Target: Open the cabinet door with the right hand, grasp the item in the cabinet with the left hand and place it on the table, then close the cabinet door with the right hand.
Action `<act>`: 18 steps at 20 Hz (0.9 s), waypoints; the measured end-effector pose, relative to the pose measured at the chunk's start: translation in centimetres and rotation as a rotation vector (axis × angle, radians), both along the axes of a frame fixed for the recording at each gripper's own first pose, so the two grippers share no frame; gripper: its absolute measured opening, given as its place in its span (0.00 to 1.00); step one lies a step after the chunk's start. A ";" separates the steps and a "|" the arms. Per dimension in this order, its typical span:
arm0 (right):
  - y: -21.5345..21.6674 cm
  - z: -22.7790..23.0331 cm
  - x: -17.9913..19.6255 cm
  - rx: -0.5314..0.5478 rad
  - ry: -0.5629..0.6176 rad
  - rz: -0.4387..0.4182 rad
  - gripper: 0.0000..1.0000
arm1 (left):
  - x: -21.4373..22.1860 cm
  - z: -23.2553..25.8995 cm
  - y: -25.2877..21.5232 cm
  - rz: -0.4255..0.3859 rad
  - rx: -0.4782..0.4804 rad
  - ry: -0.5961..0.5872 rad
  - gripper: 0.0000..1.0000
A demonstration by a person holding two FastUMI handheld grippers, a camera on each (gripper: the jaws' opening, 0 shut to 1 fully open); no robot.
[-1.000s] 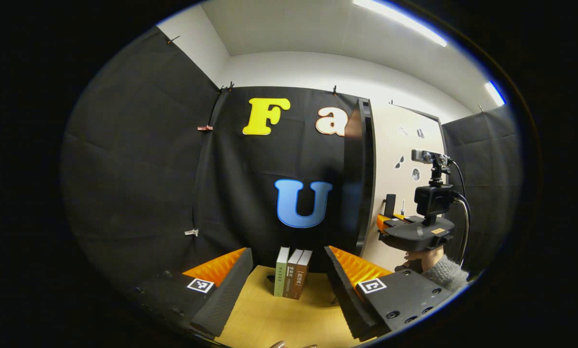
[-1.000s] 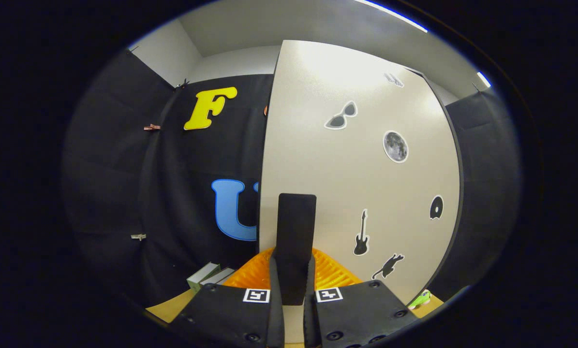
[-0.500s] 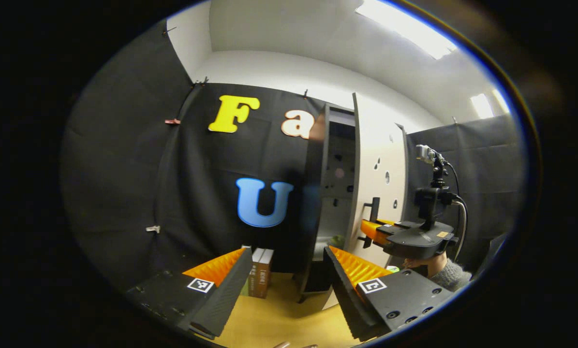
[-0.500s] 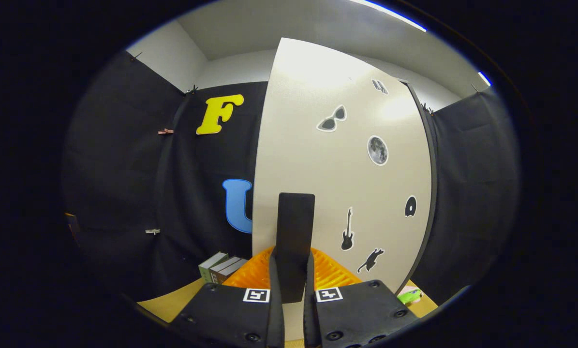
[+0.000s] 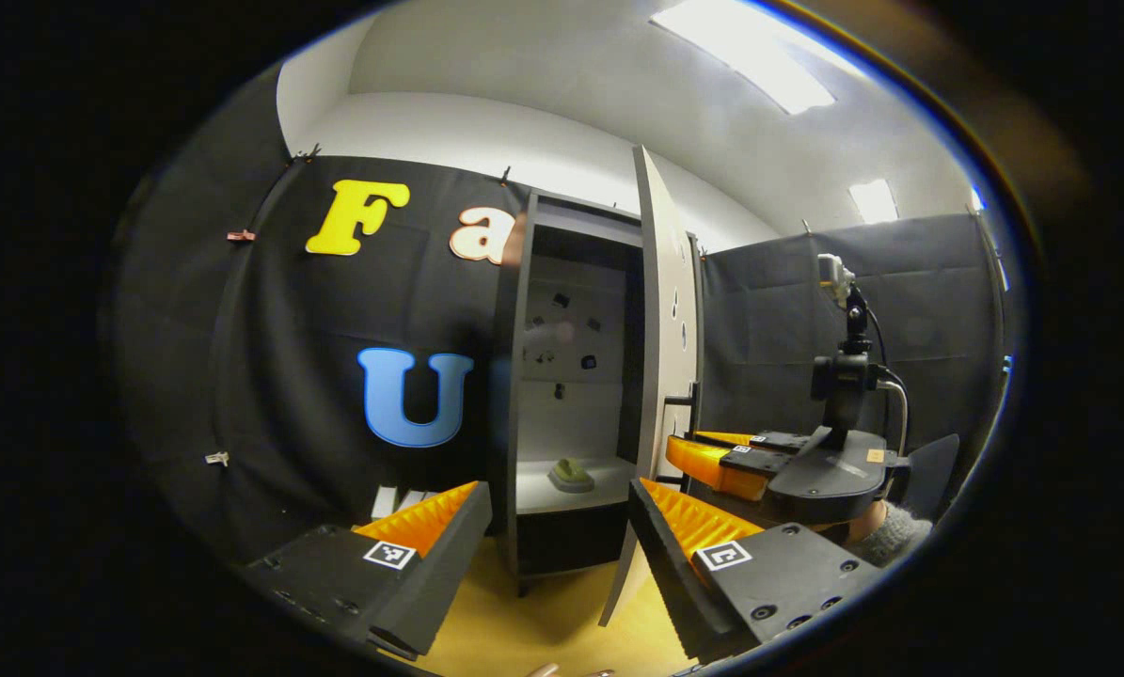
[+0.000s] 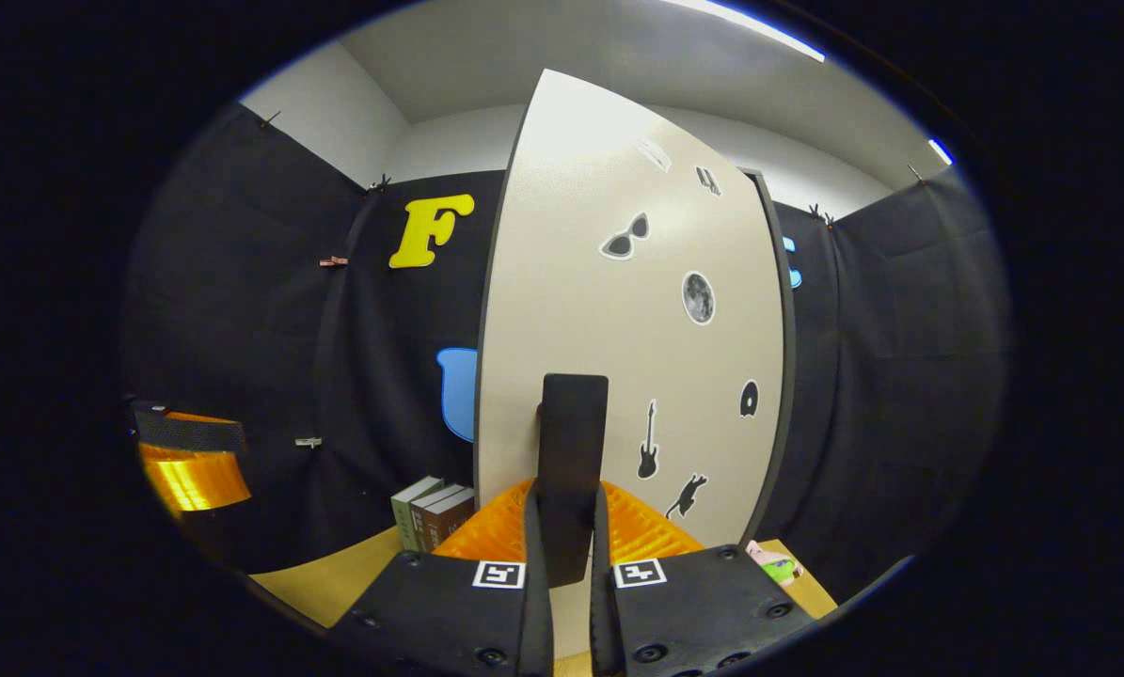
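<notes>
The dark cabinet (image 5: 510, 376) stands open in the left gripper view, its pale door (image 5: 657, 310) swung out toward me, edge on. A small green item (image 5: 571, 474) lies on the white shelf inside. My left gripper (image 5: 557, 512) hangs open in front of the cabinet, short of the shelf. In the right gripper view my right gripper (image 6: 566, 555) is shut on the black door handle (image 6: 571, 451), with the stickered door face (image 6: 637, 310) right ahead. The right gripper (image 5: 712, 451) also appears beside the door in the left gripper view.
Some books (image 6: 430, 512) stand on the wooden table (image 6: 336, 583) to the left of the cabinet. A small green and pink object (image 6: 773, 564) lies on the table at the door's right. A hand in a grey sleeve (image 5: 886, 536) holds the right gripper.
The door has swung wider open with the right gripper shut on its handle. The left gripper has turned toward the cabinet, whose inside and green item have come into sight.
</notes>
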State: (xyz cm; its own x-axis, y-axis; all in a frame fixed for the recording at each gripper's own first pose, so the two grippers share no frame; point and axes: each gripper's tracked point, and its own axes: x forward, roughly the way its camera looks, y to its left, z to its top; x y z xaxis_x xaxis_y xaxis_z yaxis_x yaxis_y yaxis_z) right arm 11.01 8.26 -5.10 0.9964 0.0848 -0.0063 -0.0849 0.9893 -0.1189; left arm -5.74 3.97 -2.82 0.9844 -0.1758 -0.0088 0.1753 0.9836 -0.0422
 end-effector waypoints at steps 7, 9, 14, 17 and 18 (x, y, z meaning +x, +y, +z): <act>-5.9 1.0 -4.2 0.019 0.014 -0.084 0.19 | 2.7 -2.4 -3.5 -0.115 -0.024 0.064 0.93; -7.6 1.2 -5.2 0.026 0.018 -0.097 0.19 | 3.6 -2.8 -4.3 -0.122 -0.027 0.072 0.93; -11.8 1.7 -6.2 0.075 0.042 -0.113 0.18 | 5.2 -3.1 -8.2 -0.157 -0.044 0.082 0.93; -13.6 1.4 -6.9 0.054 0.048 -0.109 0.18 | 7.1 -3.1 -10.2 -0.171 -0.027 0.080 0.93; -14.4 1.4 -7.2 0.047 0.052 -0.114 0.18 | 7.8 -3.1 -11.3 -0.186 -0.020 0.077 0.93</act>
